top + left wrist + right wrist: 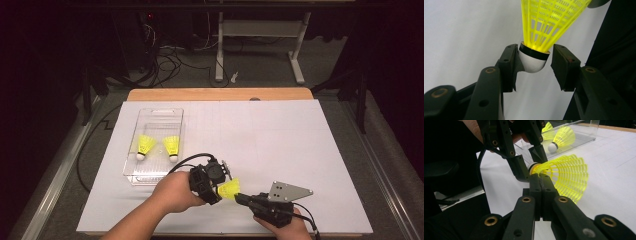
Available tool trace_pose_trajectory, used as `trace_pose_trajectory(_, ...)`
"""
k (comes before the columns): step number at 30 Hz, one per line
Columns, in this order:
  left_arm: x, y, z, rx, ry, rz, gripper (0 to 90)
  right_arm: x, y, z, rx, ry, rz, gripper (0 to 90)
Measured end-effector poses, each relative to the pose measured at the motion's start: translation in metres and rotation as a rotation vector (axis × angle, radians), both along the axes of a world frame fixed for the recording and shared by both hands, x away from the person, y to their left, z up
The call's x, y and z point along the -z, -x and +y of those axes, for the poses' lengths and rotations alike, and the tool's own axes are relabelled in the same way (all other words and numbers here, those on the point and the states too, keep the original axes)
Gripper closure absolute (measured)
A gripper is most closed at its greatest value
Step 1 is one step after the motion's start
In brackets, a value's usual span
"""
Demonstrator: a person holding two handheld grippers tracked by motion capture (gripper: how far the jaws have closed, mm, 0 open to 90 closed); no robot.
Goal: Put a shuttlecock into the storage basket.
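A yellow shuttlecock point(229, 189) with a white cork head is held above the white sheet near the table's front edge. My right gripper point(238, 197) is shut on the rim of its mesh skirt point(569, 176), with the jaws pressed together in the right gripper view. My left gripper point(222, 190) comes in from the left with its jaws on either side of the cork head point(532, 62). One pad point(509, 65) touches the cork. The other pad point(562, 66) stands a little apart from it, so the left gripper is open.
A clear plastic tray point(156, 116) lies at the left of the sheet with two more yellow shuttlecocks point(145, 146) point(171, 146) in it. The white sheet point(280, 135) covers the table up to a wooden far edge point(220, 94). Cables and a desk frame lie beyond.
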State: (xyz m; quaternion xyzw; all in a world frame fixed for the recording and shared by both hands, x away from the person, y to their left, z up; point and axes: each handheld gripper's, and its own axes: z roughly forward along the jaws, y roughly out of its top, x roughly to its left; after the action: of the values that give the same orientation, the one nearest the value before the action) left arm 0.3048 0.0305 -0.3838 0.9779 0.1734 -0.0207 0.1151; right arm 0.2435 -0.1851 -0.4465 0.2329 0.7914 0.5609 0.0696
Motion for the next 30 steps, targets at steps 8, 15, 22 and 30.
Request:
trace_pose_trajectory(8, 0.0004, 0.0005, 0.0009, 0.007, -0.001, -0.016, 62.5, 0.0002, -0.0002, -0.0004, 0.004, 0.002, 0.000, 90.0)
trace_pose_trajectory(15, 0.0011, 0.0005, 0.0010, 0.006, -0.001, -0.025, 62.7, 0.0012, -0.0003, 0.0001, 0.009, 0.010, -0.009, 90.0)
trace_pose_trajectory(22, 0.0018, 0.0003, 0.0012, 0.001, -0.002, -0.024, 62.8, 0.0017, -0.0004, 0.0008, 0.022, 0.015, -0.017, 77.7)
trace_pose_trajectory(30, 0.0040, -0.0021, 0.0056, -0.040, 0.002, -0.018, 62.8, 0.0027, -0.0012, 0.0002, 0.044, 0.029, -0.023, 65.7)
